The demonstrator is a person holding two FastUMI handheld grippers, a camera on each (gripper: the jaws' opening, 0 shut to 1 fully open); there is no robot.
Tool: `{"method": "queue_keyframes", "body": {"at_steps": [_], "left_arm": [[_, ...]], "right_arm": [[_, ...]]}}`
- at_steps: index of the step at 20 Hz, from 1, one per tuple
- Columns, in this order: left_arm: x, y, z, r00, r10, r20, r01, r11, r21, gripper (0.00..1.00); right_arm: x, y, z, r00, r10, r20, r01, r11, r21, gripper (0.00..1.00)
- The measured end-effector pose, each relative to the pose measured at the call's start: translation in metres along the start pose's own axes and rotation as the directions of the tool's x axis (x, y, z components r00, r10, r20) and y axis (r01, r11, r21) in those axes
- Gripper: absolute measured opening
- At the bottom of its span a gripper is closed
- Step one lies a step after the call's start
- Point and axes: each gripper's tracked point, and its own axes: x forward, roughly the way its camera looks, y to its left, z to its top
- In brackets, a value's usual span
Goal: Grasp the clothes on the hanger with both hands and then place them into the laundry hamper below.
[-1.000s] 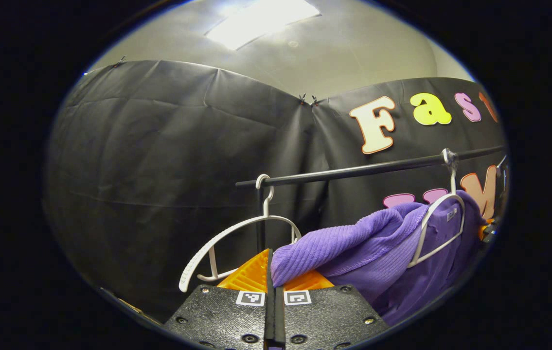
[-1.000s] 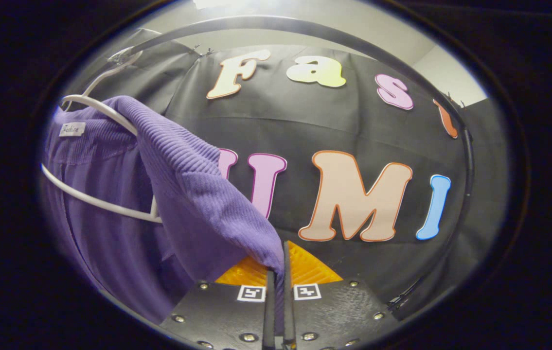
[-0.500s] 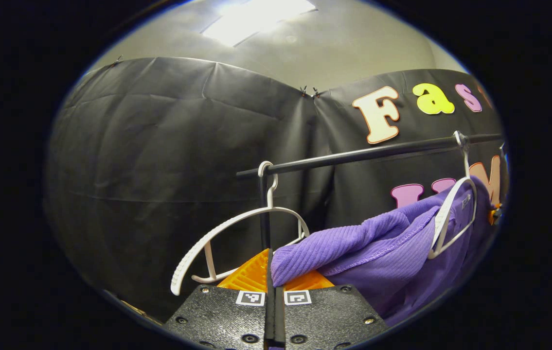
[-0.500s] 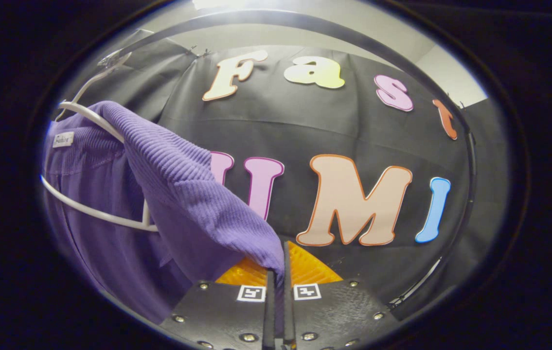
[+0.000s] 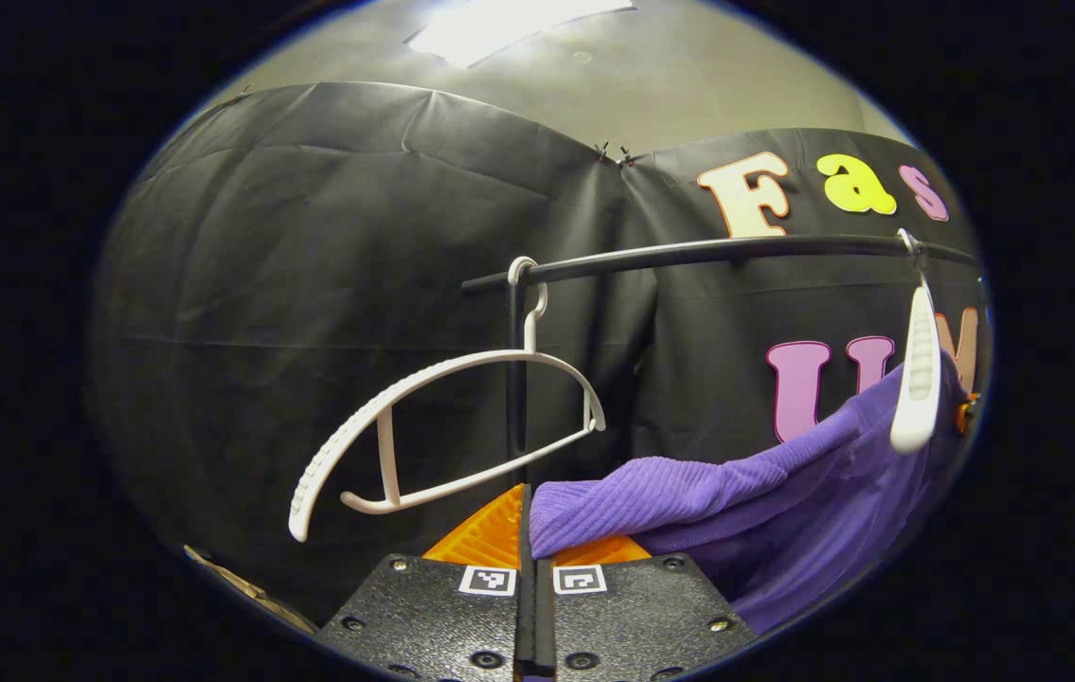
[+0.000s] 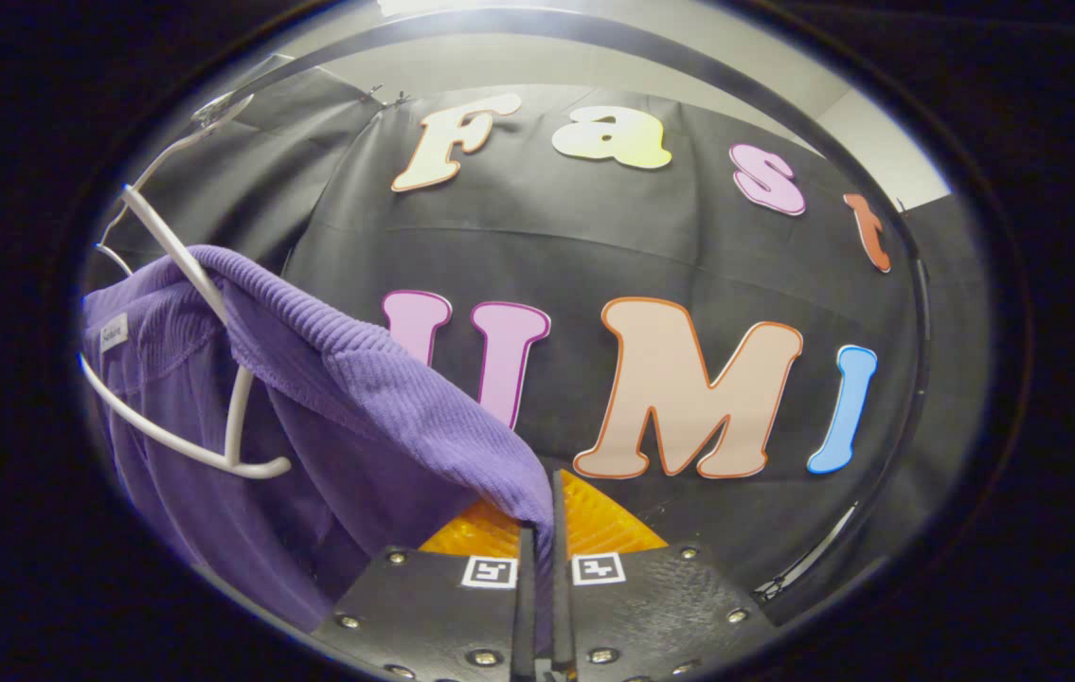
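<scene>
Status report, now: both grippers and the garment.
Left gripper and right gripper shut on purple sweater. Sweater partly on its white hanger. Empty hanger hangs beside on rail.

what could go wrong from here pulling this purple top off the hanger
1. In the right gripper view the purple top is draped over an arm of its white hanger, so pulling down may drag the hanger off the rail.
2. The left gripper and right gripper each pinch just an edge of knit fabric; a snag might tug it out of the fingers.
3. The empty hanger hangs close to the left gripper and may get knocked.
</scene>
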Motion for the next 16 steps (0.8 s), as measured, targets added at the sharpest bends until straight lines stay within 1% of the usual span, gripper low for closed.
{"method": "queue_keyframes", "body": {"at_steps": [3,4,8,10,13,16], "left_arm": [[-0.001,-0.008,-0.006,1.000,-0.009,-0.007,0.009,1.000,0.018,0.02],[-0.002,-0.010,-0.007,1.000,-0.014,-0.010,0.014,1.000,0.017,0.00],[-0.005,-0.022,-0.017,0.999,-0.038,-0.021,0.038,0.999,0.020,0.00],[-0.012,-0.027,-0.024,0.998,-0.052,-0.035,0.053,0.998,0.028,0.01],[-0.016,-0.036,-0.037,0.996,-0.066,-0.059,0.069,0.996,0.050,0.00],[-0.025,-0.041,-0.048,0.994,-0.082,-0.079,0.087,0.994,0.060,0.00]], "right_arm": [[0.004,-0.007,-0.014,0.999,-0.013,-0.035,0.014,1.000,0.024,0.07],[0.004,-0.009,-0.019,0.999,-0.015,-0.046,0.017,0.999,0.039,0.07],[0.004,-0.015,-0.053,0.994,-0.012,-0.108,0.019,0.998,0.064,0.07],[-0.003,-0.012,-0.077,0.989,-0.002,-0.147,0.012,0.998,0.066,0.07],[-0.014,-0.007,-0.105,0.982,0.011,-0.190,-0.004,0.999,0.037,0.07],[-0.027,0.002,-0.120,0.977,0.041,-0.211,-0.038,0.999,0.021,0.07]]}}
